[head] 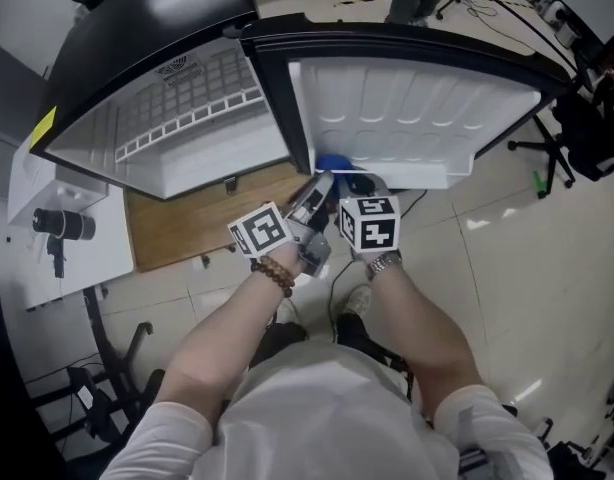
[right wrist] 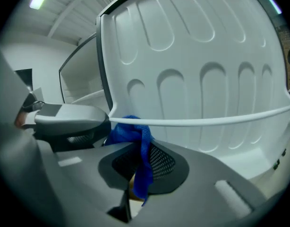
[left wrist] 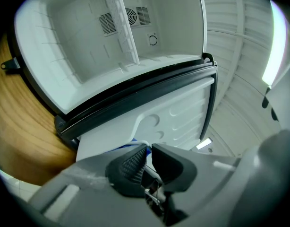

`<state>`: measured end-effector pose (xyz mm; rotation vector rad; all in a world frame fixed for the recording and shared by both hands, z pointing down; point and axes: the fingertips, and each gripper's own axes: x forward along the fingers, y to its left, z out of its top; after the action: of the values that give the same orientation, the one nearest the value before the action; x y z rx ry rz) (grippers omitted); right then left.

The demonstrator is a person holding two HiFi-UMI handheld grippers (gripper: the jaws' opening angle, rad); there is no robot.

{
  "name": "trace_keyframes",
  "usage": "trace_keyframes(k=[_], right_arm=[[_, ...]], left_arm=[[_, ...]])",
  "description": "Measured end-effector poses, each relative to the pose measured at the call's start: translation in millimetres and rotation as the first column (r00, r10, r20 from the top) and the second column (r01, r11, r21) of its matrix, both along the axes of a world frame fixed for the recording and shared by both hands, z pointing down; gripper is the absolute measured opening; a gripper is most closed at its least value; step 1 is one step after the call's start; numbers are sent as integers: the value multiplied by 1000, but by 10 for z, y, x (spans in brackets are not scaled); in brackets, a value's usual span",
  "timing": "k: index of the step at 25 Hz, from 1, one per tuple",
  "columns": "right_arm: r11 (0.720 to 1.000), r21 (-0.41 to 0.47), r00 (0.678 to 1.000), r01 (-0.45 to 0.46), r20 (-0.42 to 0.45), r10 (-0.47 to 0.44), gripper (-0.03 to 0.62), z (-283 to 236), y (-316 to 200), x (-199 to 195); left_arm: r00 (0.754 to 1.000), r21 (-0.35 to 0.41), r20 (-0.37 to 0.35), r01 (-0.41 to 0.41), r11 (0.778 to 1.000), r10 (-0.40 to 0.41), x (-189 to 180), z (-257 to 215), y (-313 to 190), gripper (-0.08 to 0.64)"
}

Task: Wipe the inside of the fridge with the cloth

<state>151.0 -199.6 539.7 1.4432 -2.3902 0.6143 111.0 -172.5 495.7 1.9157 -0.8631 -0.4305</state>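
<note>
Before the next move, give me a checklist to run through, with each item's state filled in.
1. Cloth gripped: the right gripper is shut on the blue cloth: ok.
2. Fridge door open: ok.
3. Left gripper free: jaws nearly together, nothing between them: ok.
4. Compartment opening unobstructed in the left gripper view: ok.
5. Cloth inside the compartment: not ok; it is at the door's shelf rail.
6. Cloth touching the rail: cannot tell.
</note>
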Motion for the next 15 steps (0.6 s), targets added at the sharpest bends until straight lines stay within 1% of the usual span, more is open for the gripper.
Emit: trace_keyframes(k=[2,5,6,7,12,15], right_arm=[[1000,13,999,16,35,-17,34,-4,-62,-58],[999,45,995,24,92,-28,34,-8,-154,-101],[998,52,994,24,107,-30,34,4,-175,-111],[998,57,993,25,115,-32,34,23,-190,-116],[998,67,995,13,100,-19,34,119,-231,-98],[997,75,996,-14,86,7,34,110,-240,-38]], left_arm=[[1000,-4,15,-9,1000,9,-6,17,9,35],[997,28,-68,-42,999,44,77,-55,12,35],[996,29,-73,-44,999,46,81,-57,14,35],[997,23,-61,-42,999,43,69,-44,17,35],[1000,-12,-7,-18,1000,18,12,31,16,34],[997,26,-65,-31,999,32,83,-47,2,32]])
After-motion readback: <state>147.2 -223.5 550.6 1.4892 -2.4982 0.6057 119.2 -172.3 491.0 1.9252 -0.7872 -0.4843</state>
